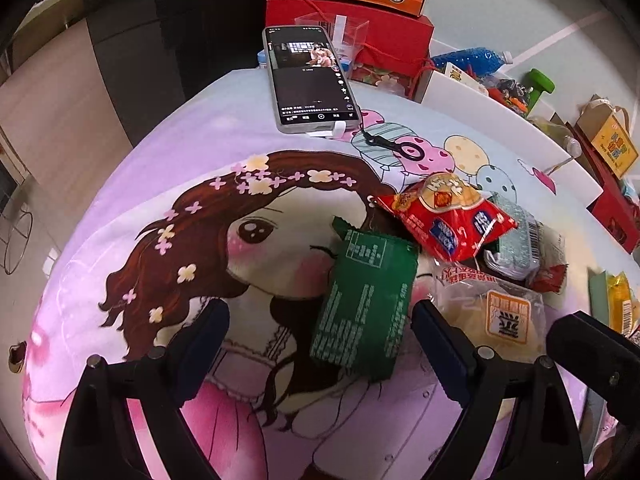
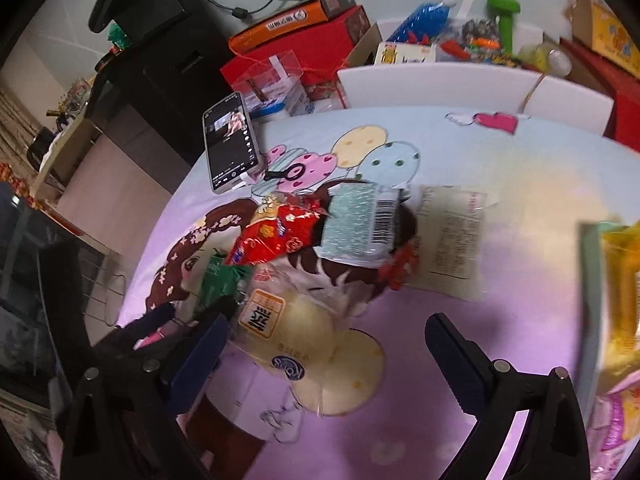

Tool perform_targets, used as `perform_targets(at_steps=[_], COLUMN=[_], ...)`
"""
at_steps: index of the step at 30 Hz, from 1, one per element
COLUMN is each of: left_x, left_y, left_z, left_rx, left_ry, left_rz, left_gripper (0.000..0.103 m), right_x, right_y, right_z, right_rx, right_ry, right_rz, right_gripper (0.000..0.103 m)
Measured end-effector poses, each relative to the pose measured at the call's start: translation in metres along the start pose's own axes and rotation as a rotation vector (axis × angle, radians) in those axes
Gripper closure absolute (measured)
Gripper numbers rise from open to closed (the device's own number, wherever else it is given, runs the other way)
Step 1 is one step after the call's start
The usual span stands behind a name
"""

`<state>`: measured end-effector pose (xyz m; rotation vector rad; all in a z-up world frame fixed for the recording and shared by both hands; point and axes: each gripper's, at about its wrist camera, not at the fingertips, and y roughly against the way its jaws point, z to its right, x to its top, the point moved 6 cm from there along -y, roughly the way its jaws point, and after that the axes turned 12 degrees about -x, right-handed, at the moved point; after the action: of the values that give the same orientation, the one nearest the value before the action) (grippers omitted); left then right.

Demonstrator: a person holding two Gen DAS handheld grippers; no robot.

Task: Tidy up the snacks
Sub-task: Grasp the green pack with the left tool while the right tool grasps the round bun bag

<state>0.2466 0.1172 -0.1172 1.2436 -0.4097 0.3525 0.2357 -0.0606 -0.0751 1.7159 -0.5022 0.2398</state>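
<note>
Several snack packets lie in a heap on a cartoon-print cloth (image 1: 160, 184). A green packet (image 1: 364, 300) lies flat between the fingers of my left gripper (image 1: 320, 344), which is open just above it without touching. Behind it are a red packet (image 1: 444, 216), a silvery packet with a barcode (image 1: 516, 240) and a clear bread packet with an orange label (image 1: 492, 312). My right gripper (image 2: 326, 356) is open over the bread packet (image 2: 288, 332), pads clear of it. The red packet (image 2: 280, 236) and the barcode packet (image 2: 360, 224) lie beyond.
A lit phone (image 1: 308, 80) lies at the cloth's far edge, with a red gift box (image 1: 360, 28) behind it. A white panel (image 2: 460, 88) borders the far right, with clutter beyond. A green box holding yellow snacks (image 2: 616, 288) stands at the right. A pale printed packet (image 2: 452, 240) lies flat.
</note>
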Motion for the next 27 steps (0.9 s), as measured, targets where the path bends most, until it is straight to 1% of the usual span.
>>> perform_targets(at_steps=[1,3,7,9,10,12,14,20,24,27], left_x=[0.001,0.003,0.004,0.004,0.005,0.006,0.005,0.002,-0.003,-0.006], left_y=[-0.001,-0.003,-0.009,-0.008,-0.007,-0.006,-0.006,-0.003,0.000,0.003], left_z=[0.000,-0.001,-0.005,-0.004,-0.004,-0.003,-0.002,-0.010,-0.020,-0.024], left_rx=[0.008,0.012,-0.023,-0.036,-0.043,-0.049,-0.076,-0.079,-0.074,-0.064], left_ry=[-0.005,-0.009,0.027,0.026,0.026,0.028,0.029,0.066,0.107,0.116], left_rz=[0.003,0.009,0.009,0.013,0.020,0.021,0.019,-0.007,-0.023,-0.033], left_gripper=[0.010,0.011,0.012,0.019,0.025,0.030,0.040,0.052,0.053,0.053], right_x=[0.001,0.003,0.007,0.008,0.008,0.007,0.005,-0.002,-0.007,-0.010], right_y=[-0.003,-0.008,-0.016,-0.018,-0.020,-0.024,-0.028,-0.034,-0.037,-0.038], right_z=[-0.002,-0.004,-0.005,-0.006,-0.007,-0.008,-0.010,-0.014,-0.016,-0.017], right_rx=[-0.004,-0.011,0.005,0.003,0.001,-0.005,-0.001,0.001,-0.008,-0.019], right_ry=[-0.002,-0.011,-0.028,-0.026,-0.026,-0.025,-0.025,-0.028,-0.026,-0.029], right_rz=[-0.006,-0.015,-0.036,-0.041,-0.046,-0.061,-0.071,-0.093,-0.105,-0.108], right_gripper=[0.004,0.005,0.005,0.005,0.005,0.005,0.005,0.005,0.005,0.005])
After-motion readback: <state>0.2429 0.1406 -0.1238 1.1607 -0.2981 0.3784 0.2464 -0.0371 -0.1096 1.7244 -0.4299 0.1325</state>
